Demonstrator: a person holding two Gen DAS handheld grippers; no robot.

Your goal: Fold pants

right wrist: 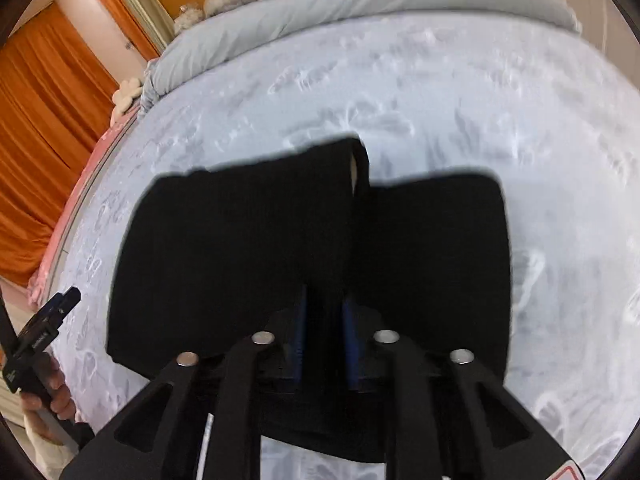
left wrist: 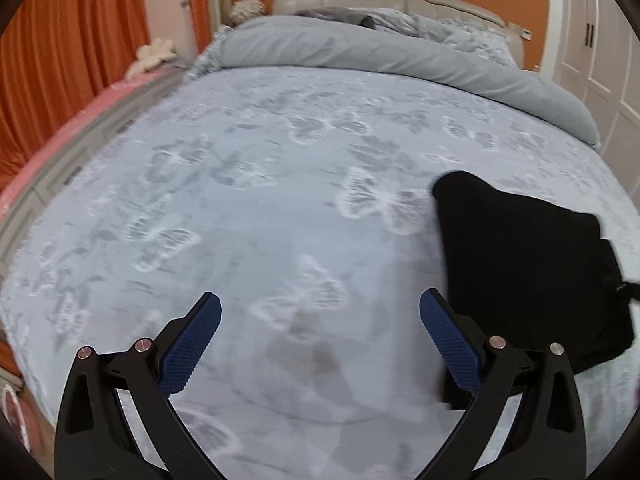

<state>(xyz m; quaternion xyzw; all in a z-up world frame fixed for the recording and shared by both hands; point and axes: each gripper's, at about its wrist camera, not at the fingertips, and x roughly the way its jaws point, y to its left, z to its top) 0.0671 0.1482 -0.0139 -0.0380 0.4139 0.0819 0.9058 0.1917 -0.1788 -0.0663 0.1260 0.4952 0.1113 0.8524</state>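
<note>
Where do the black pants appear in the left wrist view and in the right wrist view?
Left wrist: black pants lie at the right edge, beside the open left gripper.
Right wrist: pants fill the centre, right gripper shut on them.
Shared landmark: rolled grey duvet.

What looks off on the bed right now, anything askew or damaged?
Nothing damaged or spilled. The black pants sit bunched in two uneven lobes with a raised fold between them, not yet a flat stack. The right gripper is shut on their near edge; the left gripper is open over the butterfly bedspread.
</note>
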